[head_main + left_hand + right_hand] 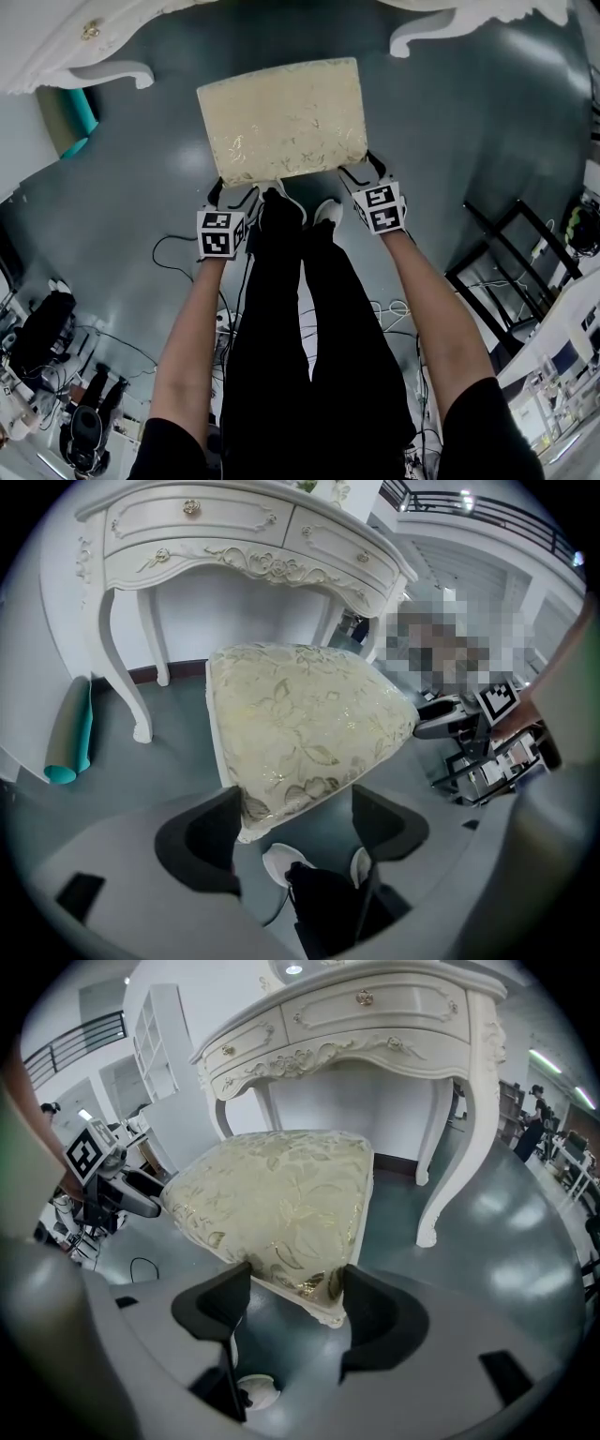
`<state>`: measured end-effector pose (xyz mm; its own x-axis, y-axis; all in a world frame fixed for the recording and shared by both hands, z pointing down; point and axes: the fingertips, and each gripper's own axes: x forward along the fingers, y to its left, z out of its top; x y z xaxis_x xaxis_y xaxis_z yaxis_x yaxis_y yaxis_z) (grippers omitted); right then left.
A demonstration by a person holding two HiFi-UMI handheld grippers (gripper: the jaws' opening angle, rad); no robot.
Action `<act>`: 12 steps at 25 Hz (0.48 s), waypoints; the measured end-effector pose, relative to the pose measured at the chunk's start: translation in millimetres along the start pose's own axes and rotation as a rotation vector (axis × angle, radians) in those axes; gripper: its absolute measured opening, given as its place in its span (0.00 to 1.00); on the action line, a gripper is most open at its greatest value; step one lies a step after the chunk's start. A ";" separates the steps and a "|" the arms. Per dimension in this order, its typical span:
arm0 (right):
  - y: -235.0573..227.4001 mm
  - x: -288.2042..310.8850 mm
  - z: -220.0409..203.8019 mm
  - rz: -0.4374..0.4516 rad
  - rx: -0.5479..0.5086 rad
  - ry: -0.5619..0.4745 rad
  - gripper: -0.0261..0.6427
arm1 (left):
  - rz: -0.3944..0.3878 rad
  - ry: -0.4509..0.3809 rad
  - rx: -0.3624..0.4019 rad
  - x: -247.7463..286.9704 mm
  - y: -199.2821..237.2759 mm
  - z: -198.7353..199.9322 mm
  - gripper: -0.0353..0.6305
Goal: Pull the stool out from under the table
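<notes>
The stool (281,117) has a cream, gold-patterned cushion and stands on the grey floor in front of the white carved table (84,47), out from beneath it. My left gripper (232,199) is open at the stool's near left corner; in the left gripper view the stool (300,724) touches only the left jaw of that gripper (295,827). My right gripper (364,172) is at the near right corner. In the right gripper view that corner of the stool (281,1204) fills the gap of the right gripper (295,1297), which is shut on it.
The person's black-trousered legs and white shoes (281,202) stand between the grippers. A teal roll (70,122) leans by the table's left leg. A black frame (506,272) stands at the right, and cables (178,253) trail on the floor. A white table leg (450,1147) rises right of the stool.
</notes>
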<state>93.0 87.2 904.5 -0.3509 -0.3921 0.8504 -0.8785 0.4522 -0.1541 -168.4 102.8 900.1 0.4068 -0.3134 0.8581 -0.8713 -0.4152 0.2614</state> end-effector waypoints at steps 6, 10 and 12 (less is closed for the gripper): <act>13.5 -9.7 -21.7 0.012 0.002 0.019 0.52 | 0.005 0.022 -0.009 -5.7 -6.2 -18.8 0.62; 20.5 -10.7 -33.4 0.005 -0.018 0.027 0.52 | 0.001 0.042 0.015 -7.6 -7.9 -29.3 0.62; 21.9 -12.0 -34.8 0.007 -0.011 0.029 0.52 | -0.005 0.046 0.015 -7.7 -10.6 -32.5 0.62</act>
<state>89.2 129.7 908.5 -0.3472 -0.3661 0.8634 -0.8724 0.4638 -0.1541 -171.2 137.4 905.0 0.3976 -0.2715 0.8765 -0.8649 -0.4298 0.2592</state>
